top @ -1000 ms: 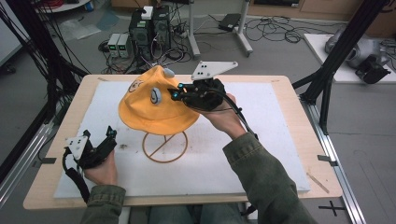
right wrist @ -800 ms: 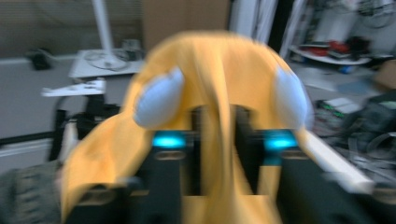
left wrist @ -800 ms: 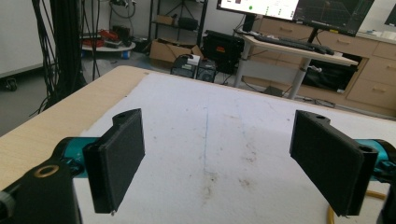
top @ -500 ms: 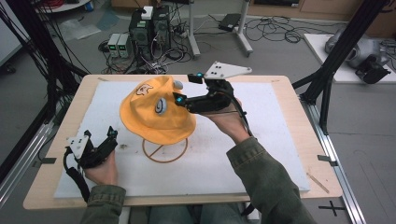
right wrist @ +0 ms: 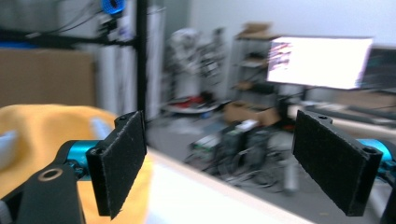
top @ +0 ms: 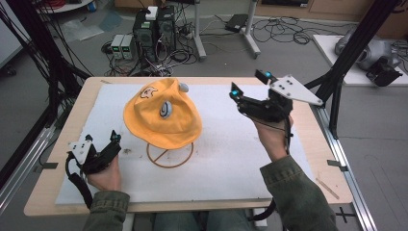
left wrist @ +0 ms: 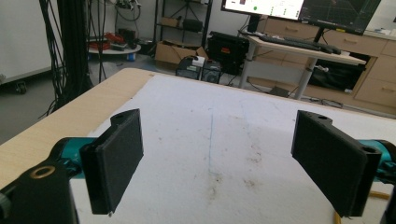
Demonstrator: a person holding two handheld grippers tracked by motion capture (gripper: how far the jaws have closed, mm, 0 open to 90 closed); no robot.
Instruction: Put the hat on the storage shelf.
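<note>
A yellow bucket hat with cartoon patches hangs on a thin wire stand near the middle of the white mat. My right gripper is held up to the right of the hat, open, with nothing between its jaws. Its own view shows the hat at lower left behind the left jaw, and the wide gap of my right gripper. My left gripper rests low at the front left of the mat, open and empty. In the left gripper view, my left gripper frames bare mat.
The white mat covers a wooden table. Black frame posts stand at the right and left of the table. Computers and cables lie on the floor beyond the far edge.
My right gripper let go of the hat and drew back to the right and up, now open. The hat settled on the stand, shifted slightly left. The left gripper stayed put.
</note>
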